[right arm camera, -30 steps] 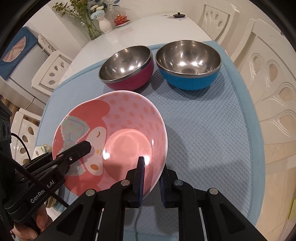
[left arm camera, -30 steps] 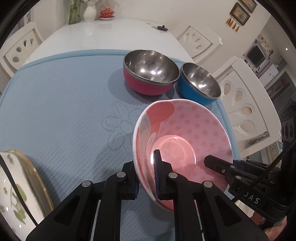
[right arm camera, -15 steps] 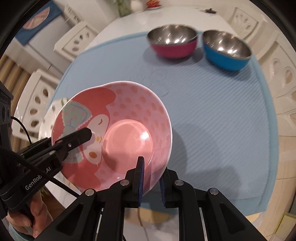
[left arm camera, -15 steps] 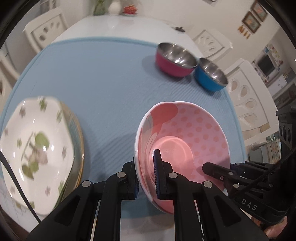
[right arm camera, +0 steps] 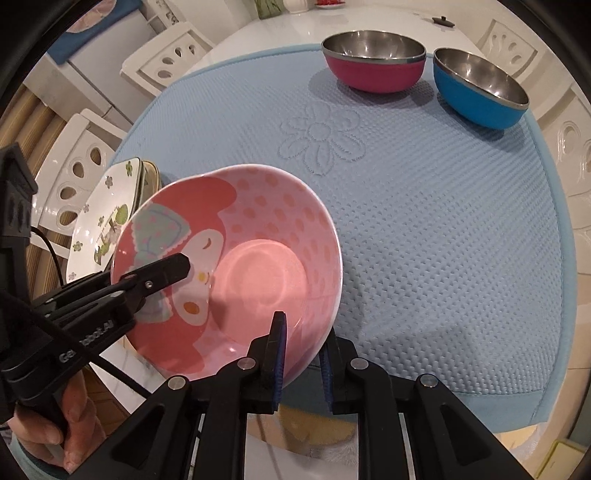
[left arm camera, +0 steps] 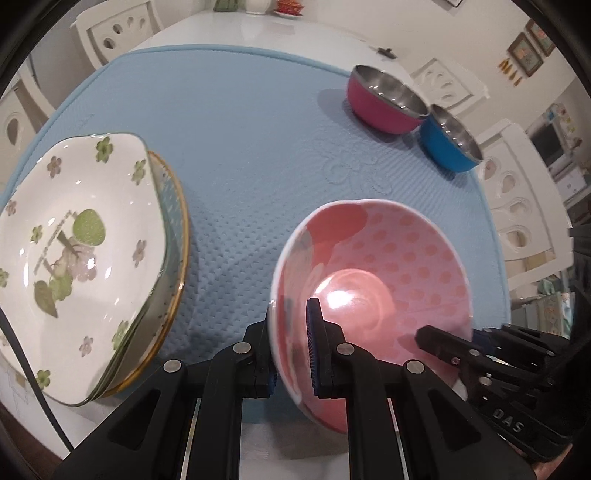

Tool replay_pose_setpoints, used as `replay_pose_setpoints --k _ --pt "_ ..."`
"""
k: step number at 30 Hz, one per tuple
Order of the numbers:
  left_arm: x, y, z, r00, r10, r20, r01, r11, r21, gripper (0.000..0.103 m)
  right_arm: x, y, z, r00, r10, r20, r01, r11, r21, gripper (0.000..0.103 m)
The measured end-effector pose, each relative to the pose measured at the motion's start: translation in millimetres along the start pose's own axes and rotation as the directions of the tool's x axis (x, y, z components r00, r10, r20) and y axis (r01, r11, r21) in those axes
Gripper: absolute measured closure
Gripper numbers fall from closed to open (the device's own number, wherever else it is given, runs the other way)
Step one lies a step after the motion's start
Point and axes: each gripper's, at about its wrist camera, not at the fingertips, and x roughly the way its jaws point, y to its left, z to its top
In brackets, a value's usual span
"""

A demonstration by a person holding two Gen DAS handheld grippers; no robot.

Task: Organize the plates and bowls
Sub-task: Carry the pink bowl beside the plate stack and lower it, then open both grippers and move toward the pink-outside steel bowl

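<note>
A pink polka-dot bowl (left arm camera: 384, 266) with a cartoon face (right arm camera: 236, 258) is held in the air over the near edge of the blue mat. My left gripper (left arm camera: 291, 350) is shut on its left rim. My right gripper (right arm camera: 301, 354) is shut on its right rim. Each gripper shows in the other's view, the right gripper (left arm camera: 480, 354) at lower right and the left gripper (right arm camera: 122, 288) at lower left. A white flowered plate (left arm camera: 70, 251) lies on a gold-rimmed plate (left arm camera: 177, 258) at the mat's left.
A magenta steel bowl (right arm camera: 373, 62) and a blue steel bowl (right arm camera: 480, 92) stand side by side at the far right of the blue mat (right arm camera: 424, 221). White chairs (left arm camera: 517, 192) surround the white table (left arm camera: 258, 29).
Both grippers have pulled back toward the near edge with the pink bowl in them. The steel bowls are now farther away and the stacked plates have come into view at the left.
</note>
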Motion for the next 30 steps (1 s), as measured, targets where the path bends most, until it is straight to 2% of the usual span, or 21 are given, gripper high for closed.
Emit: replay_pose_setpoints --k 3,7,11,16,20,23,28,30 --pt "-9 3 -2 1.0 0.002 0.001 -0.002 1.0 -0.015 0.091 -3 -2 -2 1.0 0.01 -0.008 -0.01 1.0 0.014 0.087" --pt "-23 9 -5 1.0 -0.01 -0.011 0.01 1.0 -0.017 0.087 -9 -15 -6 0.994 0.098 -0.049 -0.093 0.991 0.095 0.086" --pt "-35 9 -4 1.0 -0.002 0.005 0.002 1.0 0.013 0.087 -25 -25 -16 0.988 0.153 -0.025 -0.146 0.972 0.183 0.083" --pt "-51 12 -3 1.0 0.002 0.029 -0.003 0.999 0.038 0.087 -48 -24 -21 0.994 0.105 0.014 -0.106 0.969 0.225 0.082" --pt "-69 13 0 0.997 0.041 0.065 -0.045 0.997 0.058 0.088 -69 -18 -24 0.995 0.086 0.057 -0.098 0.961 0.257 0.082" --pt "-83 16 2 0.996 0.01 0.085 -0.016 0.998 0.062 0.088 -84 -13 -24 0.994 0.065 0.087 -0.086 0.961 0.263 0.082" --pt "-103 9 3 0.991 -0.017 0.135 0.001 0.993 0.12 0.088 -108 -4 -29 0.987 0.048 0.153 -0.091 0.954 0.285 0.08" --pt "-109 3 6 0.988 -0.03 0.153 0.008 0.989 0.144 0.088 -116 -2 -29 0.984 0.036 0.172 -0.085 0.954 0.287 0.075"
